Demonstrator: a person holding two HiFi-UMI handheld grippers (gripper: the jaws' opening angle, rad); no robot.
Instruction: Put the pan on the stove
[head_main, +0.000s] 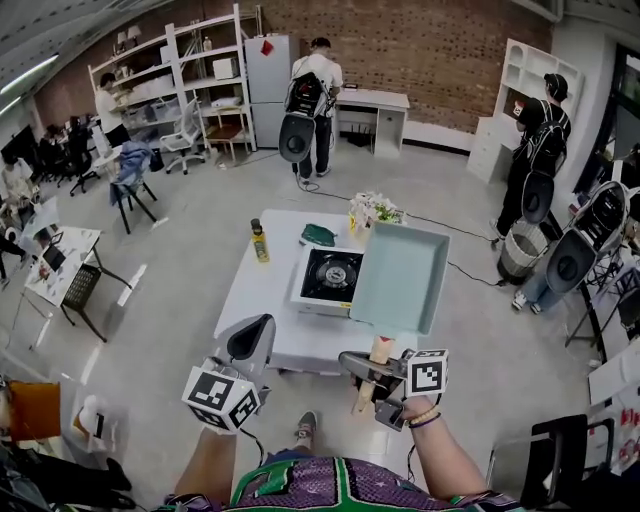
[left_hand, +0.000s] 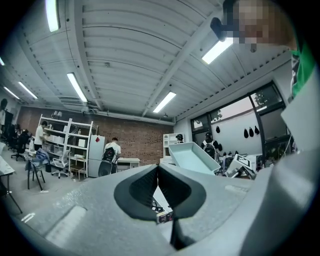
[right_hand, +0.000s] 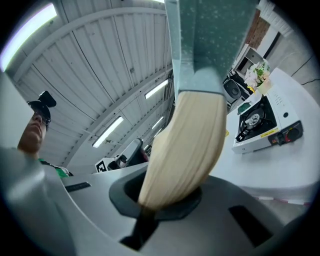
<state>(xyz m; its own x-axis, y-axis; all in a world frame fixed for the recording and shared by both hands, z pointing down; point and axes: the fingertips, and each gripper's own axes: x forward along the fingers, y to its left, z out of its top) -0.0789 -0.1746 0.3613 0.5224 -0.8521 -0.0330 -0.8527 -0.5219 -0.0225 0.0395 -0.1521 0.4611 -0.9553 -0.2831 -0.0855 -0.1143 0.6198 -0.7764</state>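
A pale green square pan with a light wooden handle hangs tilted in the air over the right side of the white table. My right gripper is shut on that handle, and the pan's body rises above the jaws. A white portable gas stove with a black burner sits on the table just left of the pan, and shows at the right gripper view's right. My left gripper hovers at the table's near edge, shut with nothing in it. The left gripper view shows the pan to the right.
At the table's far side stand a yellow bottle, a dark green object and a bunch of packets or flowers. People stand by the shelves and desks beyond. Chairs and a small desk are at the left.
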